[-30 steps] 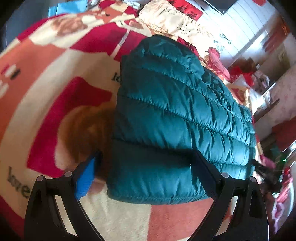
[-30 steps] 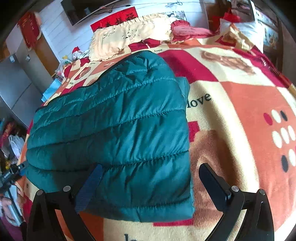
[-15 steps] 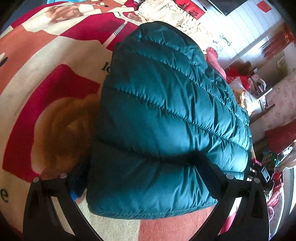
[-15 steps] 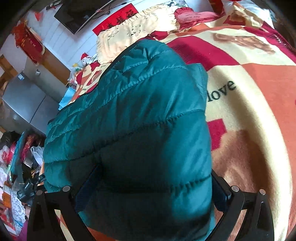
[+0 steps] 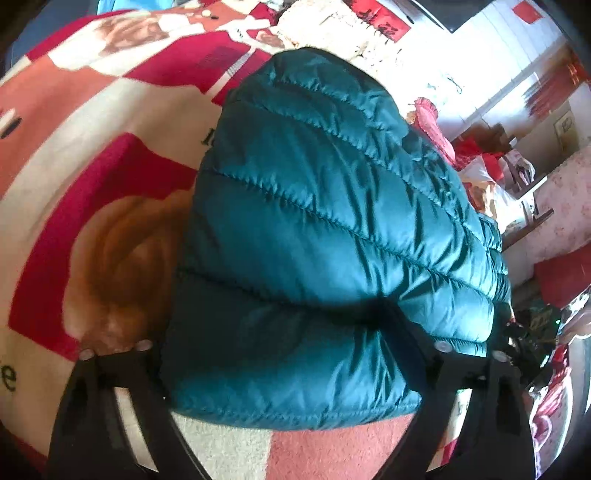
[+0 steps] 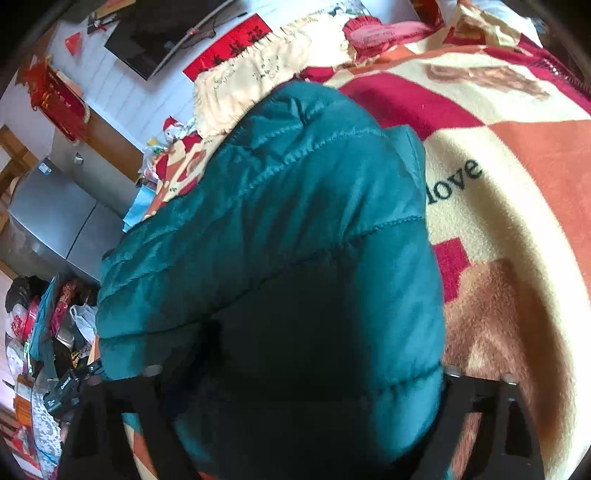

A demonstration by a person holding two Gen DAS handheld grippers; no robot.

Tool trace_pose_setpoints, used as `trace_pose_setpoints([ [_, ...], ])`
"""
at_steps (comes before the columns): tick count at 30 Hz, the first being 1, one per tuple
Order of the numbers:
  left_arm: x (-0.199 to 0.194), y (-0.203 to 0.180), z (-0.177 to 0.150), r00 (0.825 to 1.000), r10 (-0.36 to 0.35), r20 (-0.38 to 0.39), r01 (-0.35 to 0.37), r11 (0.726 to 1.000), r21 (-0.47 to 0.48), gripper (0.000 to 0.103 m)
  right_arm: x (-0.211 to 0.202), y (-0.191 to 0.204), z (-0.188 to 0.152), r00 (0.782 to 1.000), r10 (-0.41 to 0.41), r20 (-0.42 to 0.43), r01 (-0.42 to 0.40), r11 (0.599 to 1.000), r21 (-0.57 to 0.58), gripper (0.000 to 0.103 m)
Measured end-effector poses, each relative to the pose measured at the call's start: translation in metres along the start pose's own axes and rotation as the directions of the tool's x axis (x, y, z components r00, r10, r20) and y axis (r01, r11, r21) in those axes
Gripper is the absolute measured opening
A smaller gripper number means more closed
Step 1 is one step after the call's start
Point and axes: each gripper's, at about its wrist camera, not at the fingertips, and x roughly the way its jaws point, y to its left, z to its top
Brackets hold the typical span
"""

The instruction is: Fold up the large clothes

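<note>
A teal quilted puffer jacket (image 5: 325, 229) lies folded on a red, cream and orange blanket (image 5: 92, 155). My left gripper (image 5: 288, 332) has closed in on the jacket's near corner, and its fingers press into the fabric from both sides and bunch it. In the right wrist view the same jacket (image 6: 288, 236) fills the middle. My right gripper (image 6: 295, 373) straddles the other near corner, its fingers sunk into the padding. The fingertips of both grippers are hidden by the fabric.
The blanket (image 6: 517, 206) covers a bed. A cream embroidered cloth (image 6: 266, 62) and a red cushion (image 6: 373, 29) lie at the far end. A grey cabinet (image 6: 48, 218) and clutter (image 6: 40, 332) stand beyond the bed's left side.
Both grippers have pushed forward onto the jacket's near edge and closed from wide open onto the fabric. The near edge has bunched up and lifted.
</note>
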Motion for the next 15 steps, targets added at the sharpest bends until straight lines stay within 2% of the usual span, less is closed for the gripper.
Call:
trace_pose_setpoints([
  [2, -0.007, -0.003, -0.002, 1.0, 0.009, 0.016, -0.01, 1.0, 0.019, 0.074, -0.01, 0.004, -0.003, 1.0, 0.012, 0.018, -0.012, 1.0, 0.003, 0.061],
  [4, -0.015, -0.004, -0.002, 1.0, 0.011, 0.027, -0.012, 0.999, 0.032, 0.063, -0.022, 0.006, -0.006, 0.999, 0.031, 0.031, -0.031, 1.0, 0.003, 0.054],
  [5, -0.02, -0.004, -0.002, 1.0, 0.004, 0.029, -0.005, 0.999, 0.037, 0.061, -0.028, 0.008, -0.007, 0.999, 0.042, 0.035, -0.042, 0.999, -0.001, 0.052],
  [8, -0.034, -0.002, -0.006, 1.0, -0.011, 0.022, 0.01, 0.999, 0.037, 0.054, -0.042, 0.014, -0.013, 0.998, 0.054, 0.029, -0.053, 0.998, -0.027, 0.049],
  [15, -0.071, -0.002, -0.036, 0.999, -0.03, -0.02, 0.032, 0.996, 0.086, 0.052, -0.076, 0.027, -0.038, 0.996, 0.087, -0.012, -0.087, 0.995, -0.048, 0.047],
])
